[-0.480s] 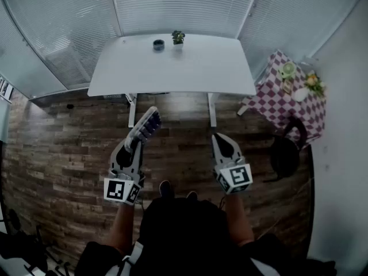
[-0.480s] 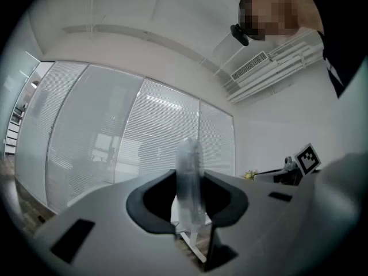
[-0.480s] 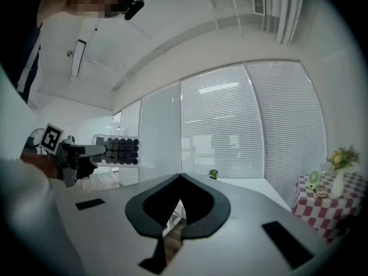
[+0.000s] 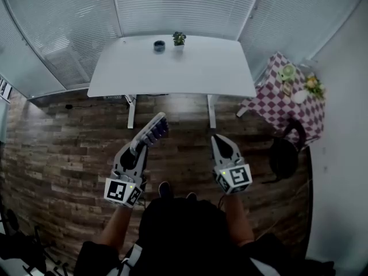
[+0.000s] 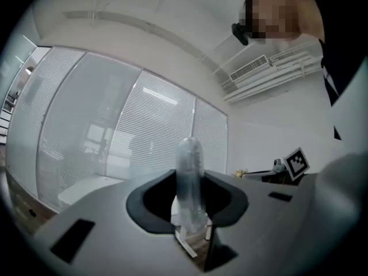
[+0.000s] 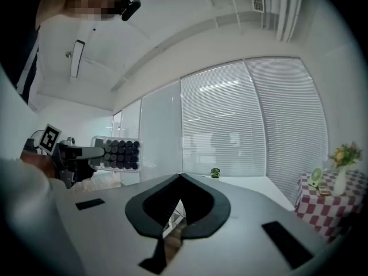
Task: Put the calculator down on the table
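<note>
The calculator (image 4: 153, 130), a clear-cased slab with rows of dark keys, is held over the wooden floor in my left gripper (image 4: 140, 146), which is shut on its near end. In the left gripper view the calculator (image 5: 190, 180) stands edge-on between the jaws of my left gripper (image 5: 190, 211). My right gripper (image 4: 218, 138) is level beside it, shut and holding nothing. From the right gripper view the calculator (image 6: 115, 154) shows at the left, and my right gripper (image 6: 180, 176) has its tips touching. The white table (image 4: 201, 68) stands ahead, beyond both grippers.
A small potted plant (image 4: 178, 37) and a dark cup (image 4: 158, 45) sit at the table's far edge. A checkered-cloth side table (image 4: 287, 99) with flowers stands at the right, with a black bag (image 4: 284, 151) below it. Blinds line the far walls.
The calculator and the left gripper's jaws have swung slightly to the right. The right gripper has not moved.
</note>
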The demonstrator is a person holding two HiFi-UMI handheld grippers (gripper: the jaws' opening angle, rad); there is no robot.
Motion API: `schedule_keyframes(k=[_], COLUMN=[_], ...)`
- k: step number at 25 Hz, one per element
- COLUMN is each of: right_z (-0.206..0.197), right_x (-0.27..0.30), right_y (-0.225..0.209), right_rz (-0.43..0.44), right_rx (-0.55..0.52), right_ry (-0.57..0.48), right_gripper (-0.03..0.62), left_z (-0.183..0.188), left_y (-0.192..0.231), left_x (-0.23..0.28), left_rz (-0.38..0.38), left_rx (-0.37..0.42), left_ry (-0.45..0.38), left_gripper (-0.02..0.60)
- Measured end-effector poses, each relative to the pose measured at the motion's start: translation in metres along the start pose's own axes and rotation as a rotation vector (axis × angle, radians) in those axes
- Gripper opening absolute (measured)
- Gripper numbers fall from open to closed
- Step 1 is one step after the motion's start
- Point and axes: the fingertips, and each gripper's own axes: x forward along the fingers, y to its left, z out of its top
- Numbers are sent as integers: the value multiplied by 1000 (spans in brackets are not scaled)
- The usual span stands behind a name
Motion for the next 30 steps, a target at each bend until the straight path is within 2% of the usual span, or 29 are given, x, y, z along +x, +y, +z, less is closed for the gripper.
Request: schedule_keyframes(k=[2,6,11,15,22,24,27,30], right_z=[0,5,0,9,15,19,16,10], right_x=[4,16,22,24,40,45,55,67], right_y=[4,13,16,18,21,19,10,1], right_rz=[-5,-2,-16,-60,-91,-98,-99,-105], right_rx=[0,-22,26,-17,-49,-56,18,14], right_ry=[-1,9,-19,-44,-84,-97,-112,-96], right_gripper=[6,6,6,6,6,6,6,6], left_z=[2,4,6,7,10,10,10,7], left_y=[1,9,13,34,79,86,88,87], left_x=[0,1,0,-1,13,16,27,39], left_rz=[-1,12,12,48,76,76,55,43], left_rx=[2,-48,-2,-53,-57,-51,-28,-4], left_ry=[-1,-3,-18,-30,-62,-65,-65,-57], left_gripper=[100,101,101,101,101,100,101,100])
